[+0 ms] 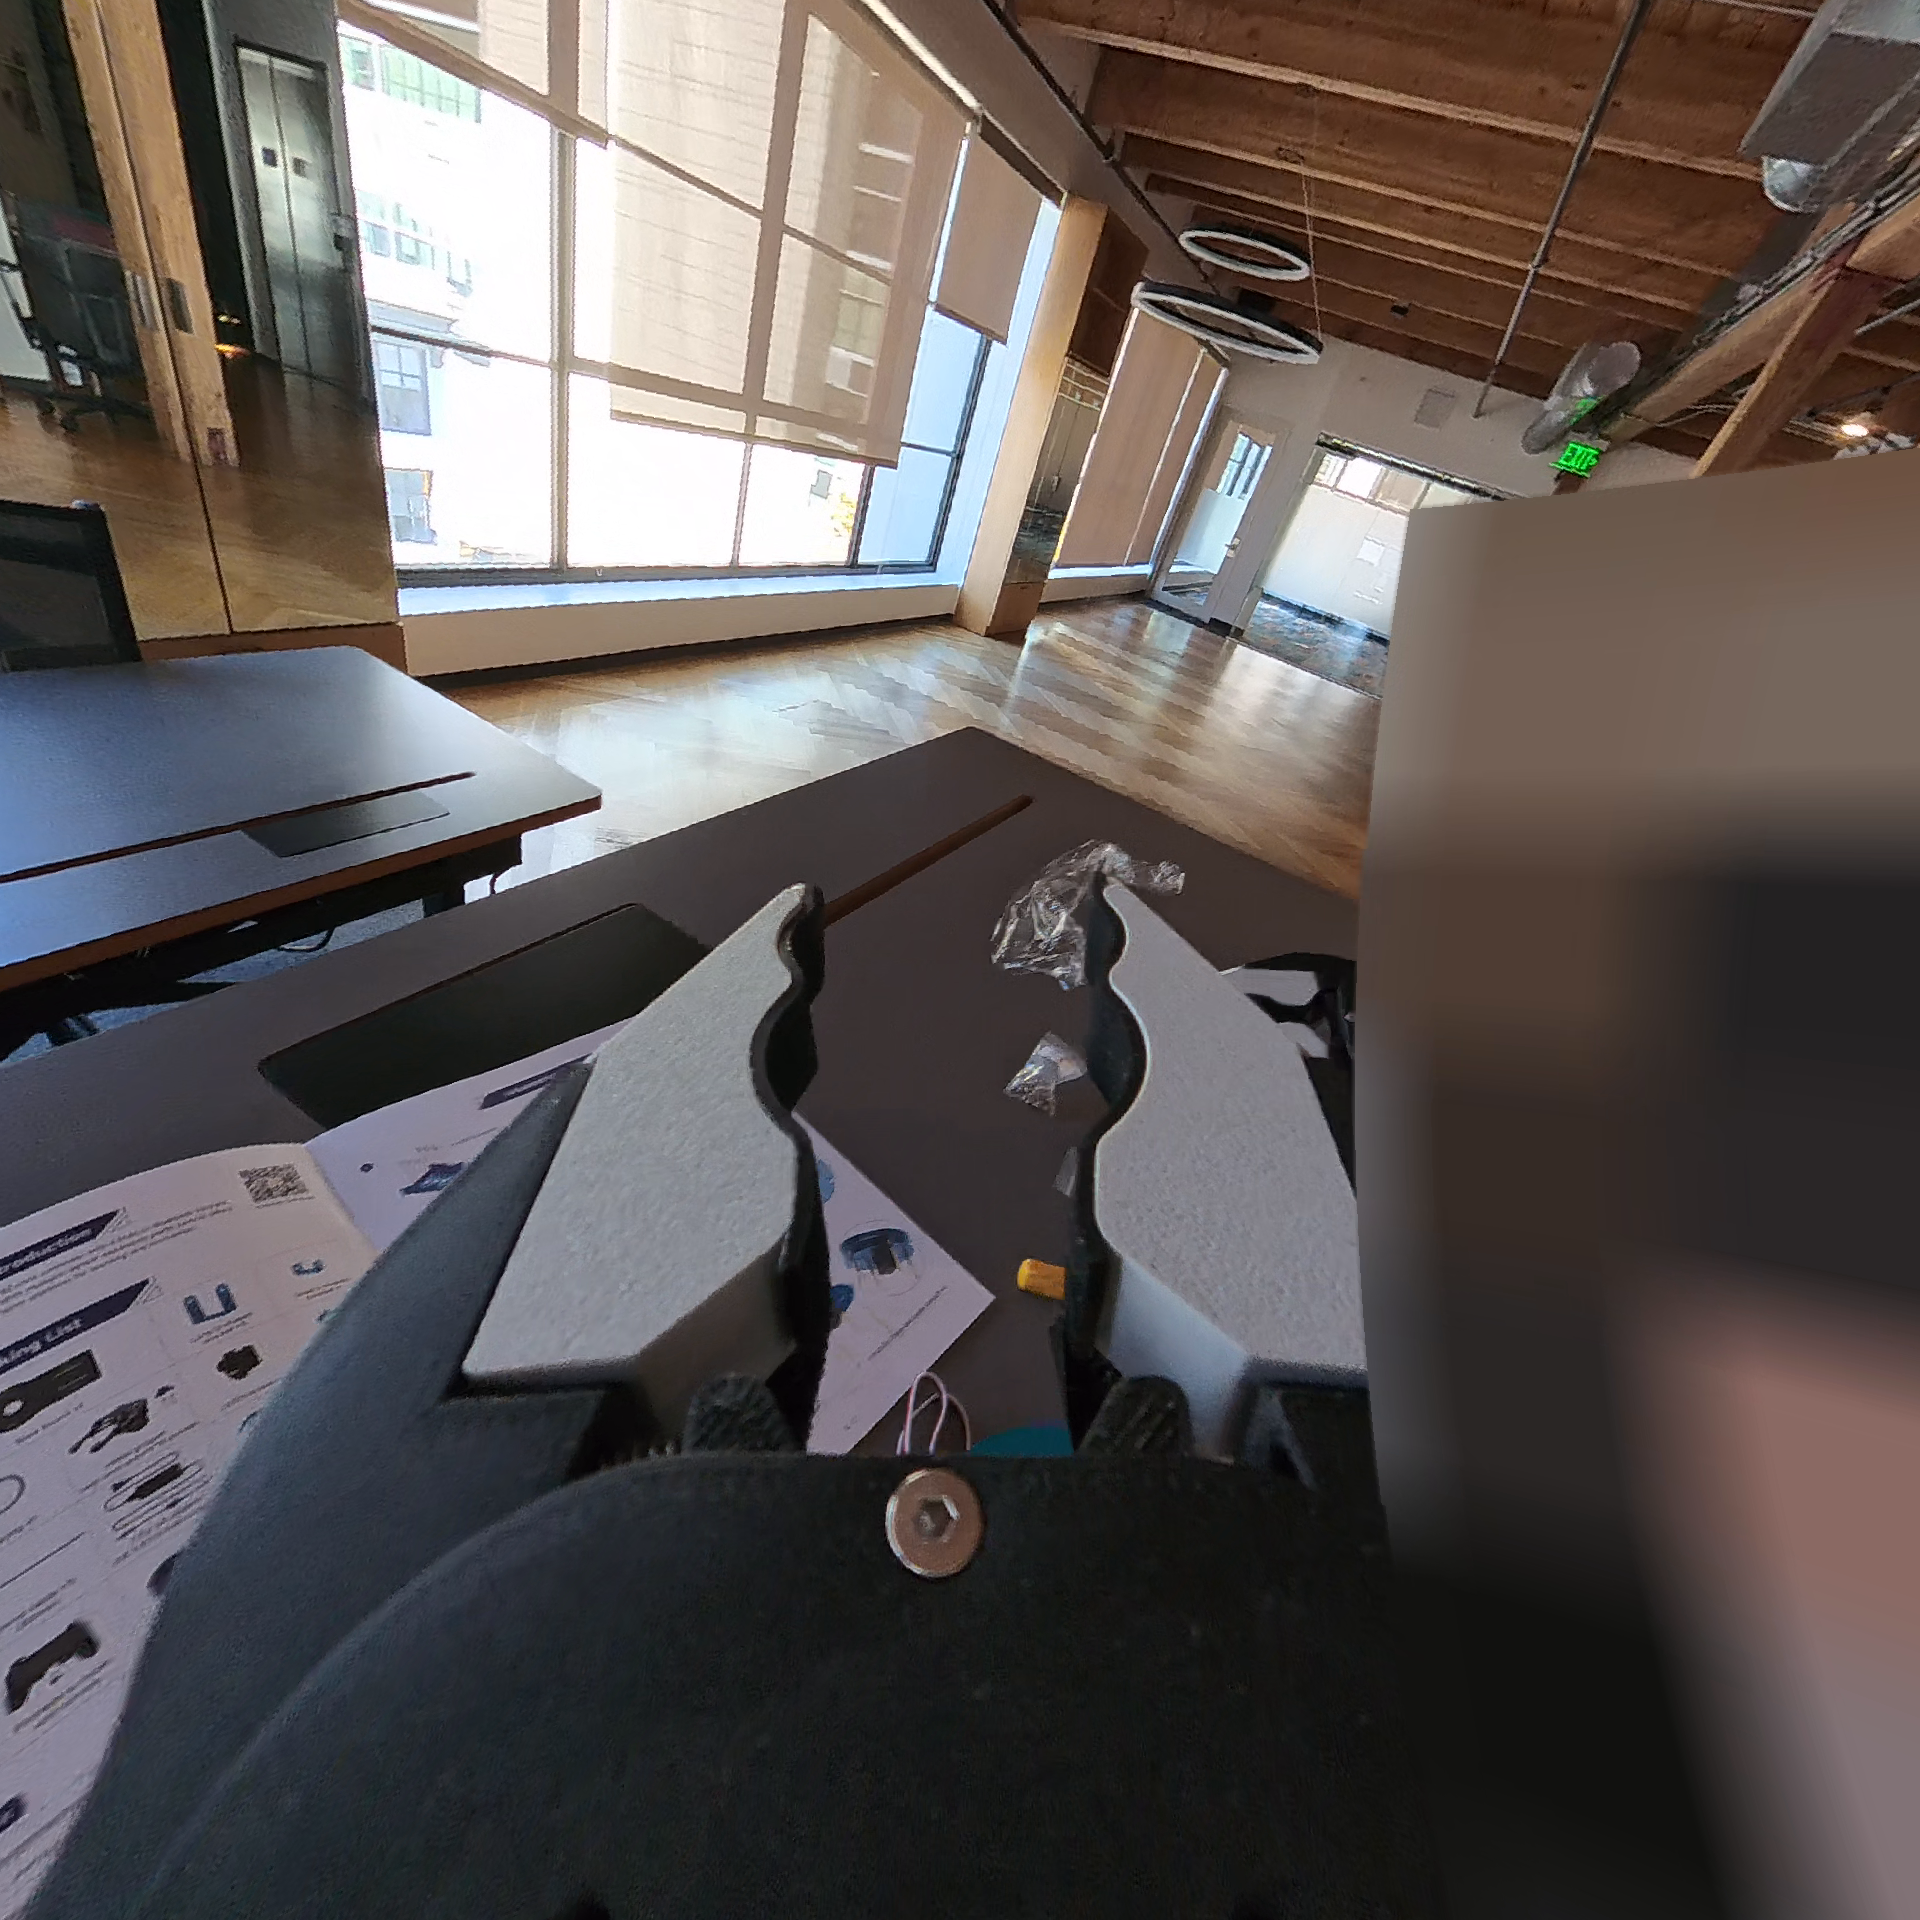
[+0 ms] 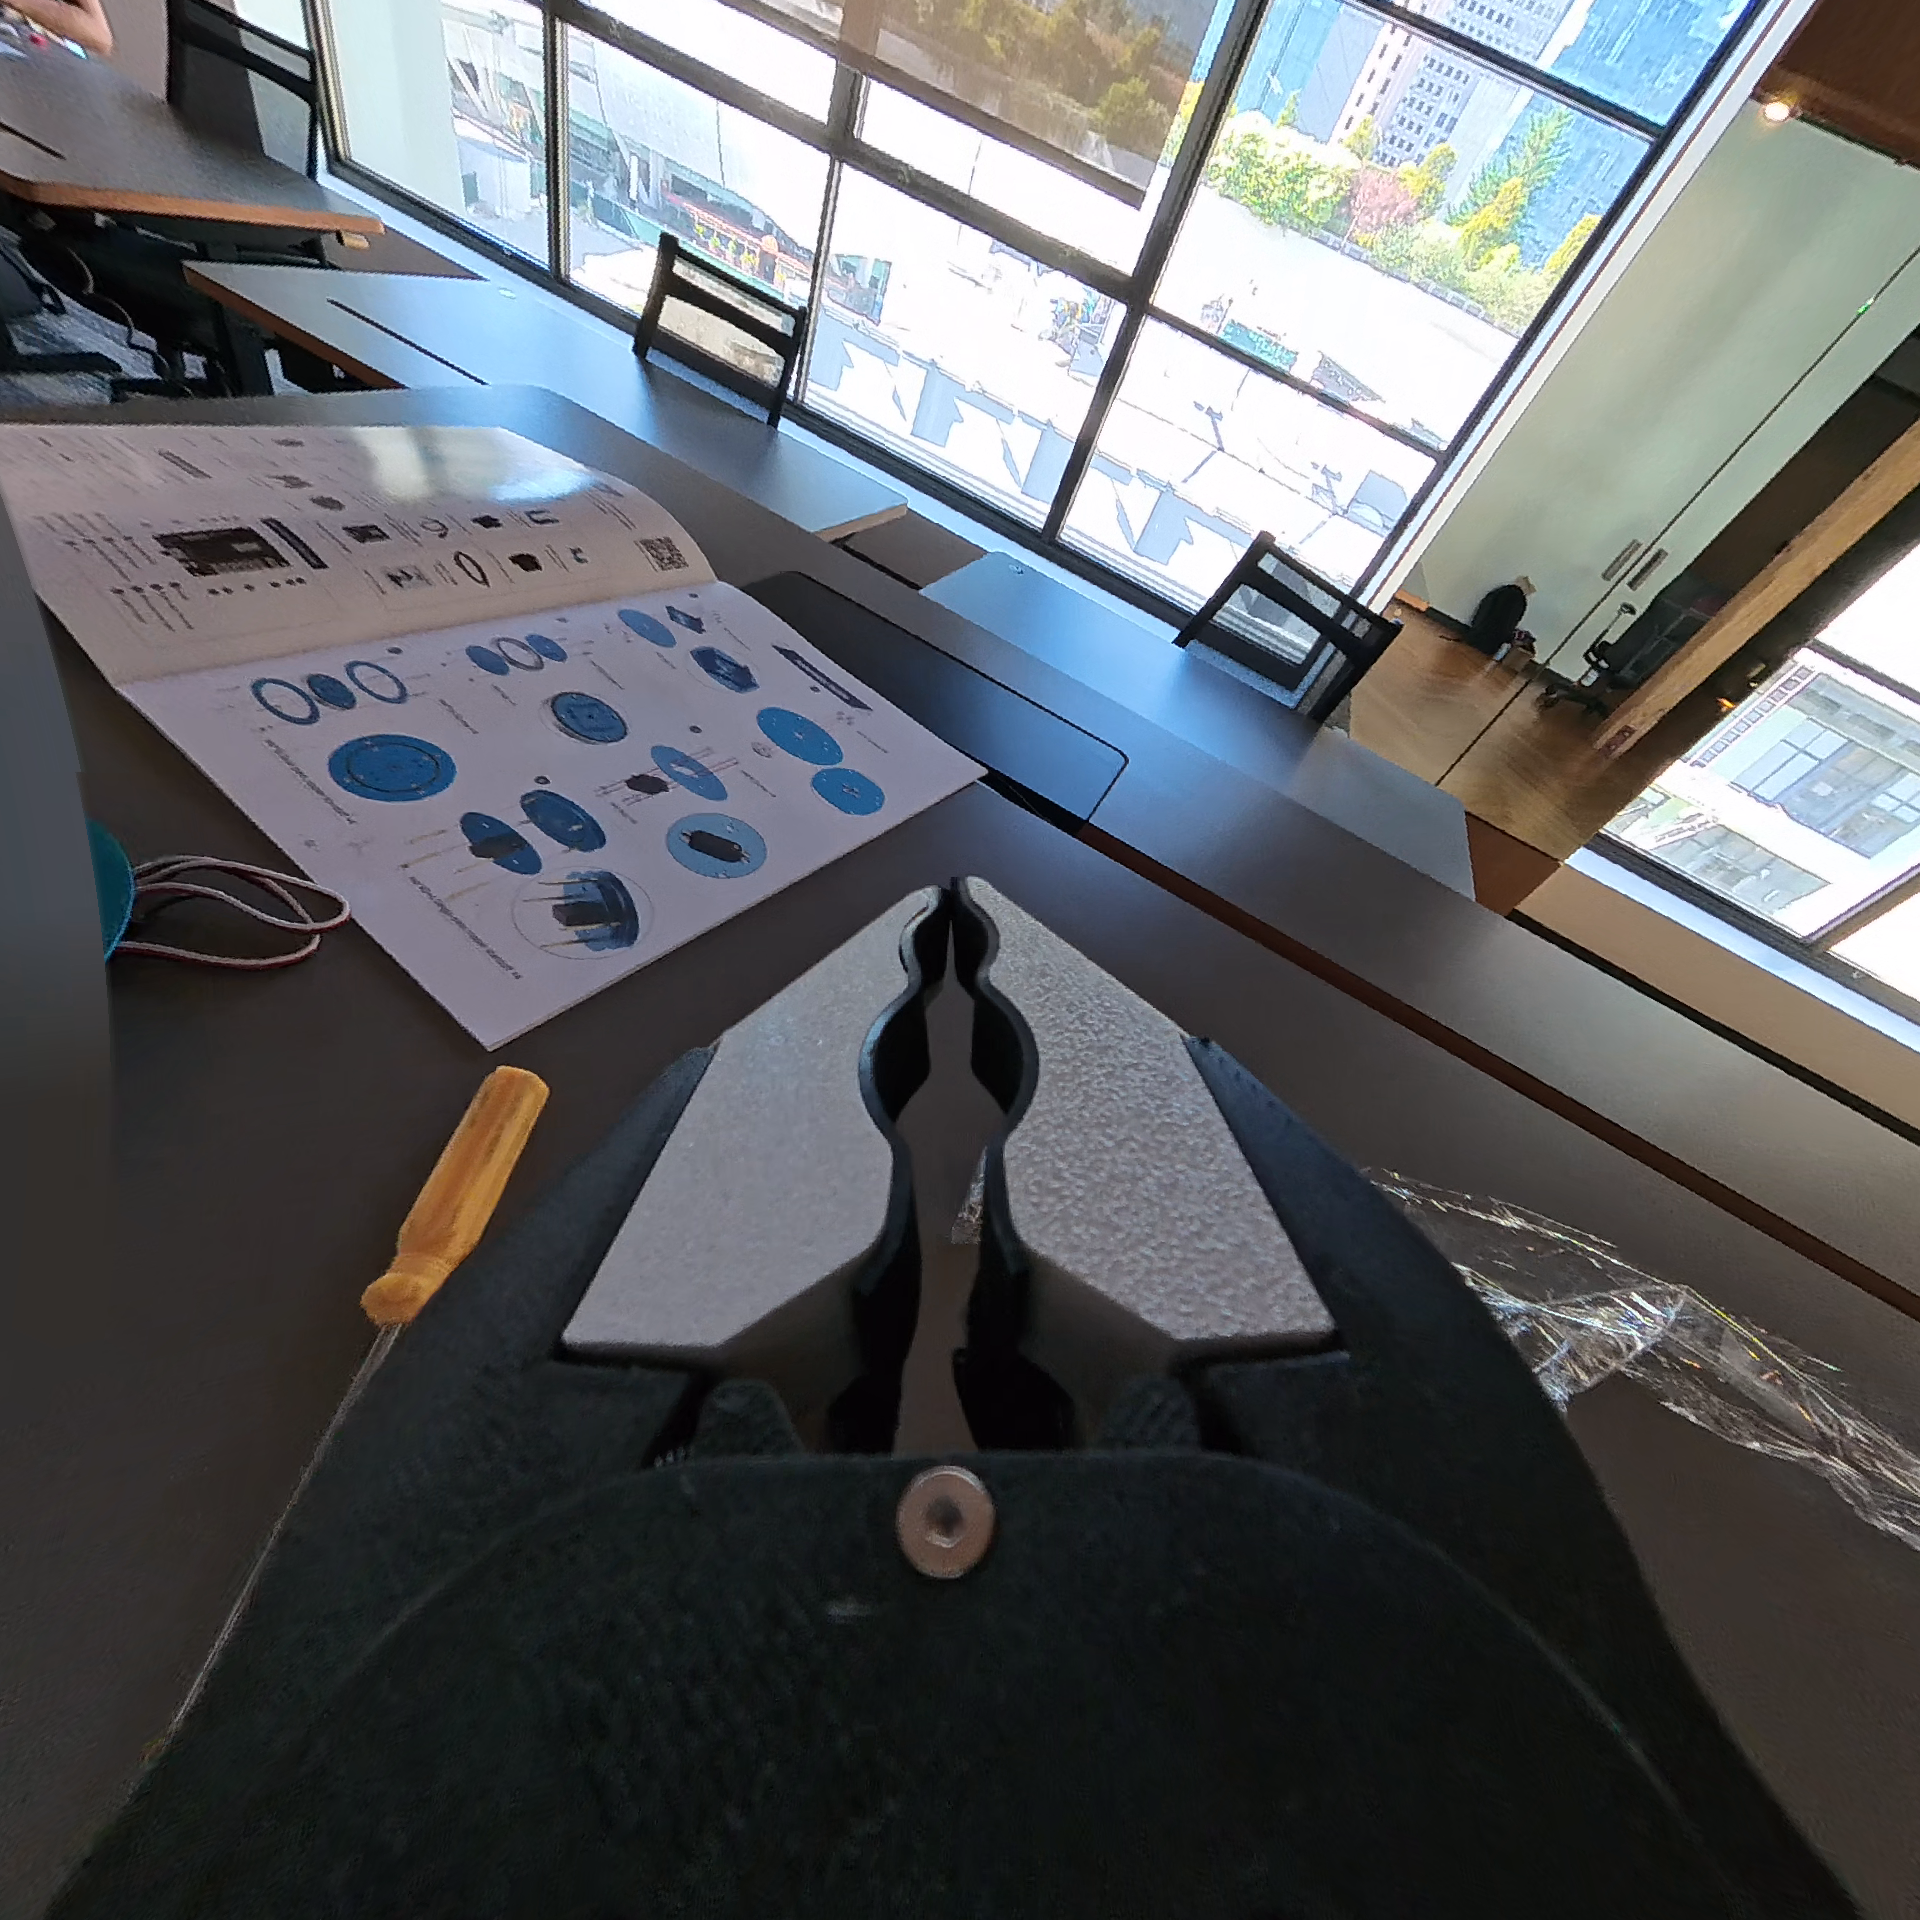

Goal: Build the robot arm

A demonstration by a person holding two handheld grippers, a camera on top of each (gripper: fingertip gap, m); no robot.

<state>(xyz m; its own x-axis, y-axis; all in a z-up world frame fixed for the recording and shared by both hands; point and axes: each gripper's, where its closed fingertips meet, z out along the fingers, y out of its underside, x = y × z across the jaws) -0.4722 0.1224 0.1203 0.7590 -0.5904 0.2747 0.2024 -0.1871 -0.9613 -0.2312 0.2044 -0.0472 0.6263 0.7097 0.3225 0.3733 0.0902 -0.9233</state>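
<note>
Both grippers hovered empty: my left gripper (image 1: 951, 904) gaped over crumpled plastic wrap (image 1: 1049, 914) at one o'clock, my right gripper (image 2: 952, 902) was pinched closed. At its nine o'clock lay the screwdriver (image 2: 457, 1195), likely light and stiff, best taken by its yellow handle.

Tall grid-paned windows (image 1: 665, 343) fill one wall, half covered by translucent roller shades (image 1: 790, 239), and daylight pours onto the herringbone wood floor (image 1: 935, 707). Overhead run exposed timber ceiling joists (image 1: 1403, 135), with two ring-shaped pendant lamps (image 1: 1231, 312) and metal ductwork (image 1: 1829, 114) near a heavy wooden post (image 1: 1787, 364). A second dark desk (image 1: 239, 758) with a wood-coloured edge stands to the left. In the right wrist view, more dark desks (image 2: 1226, 717) line the windows (image 2: 1091, 291), with black chairs (image 2: 722, 312) tucked at their far edges.
</note>
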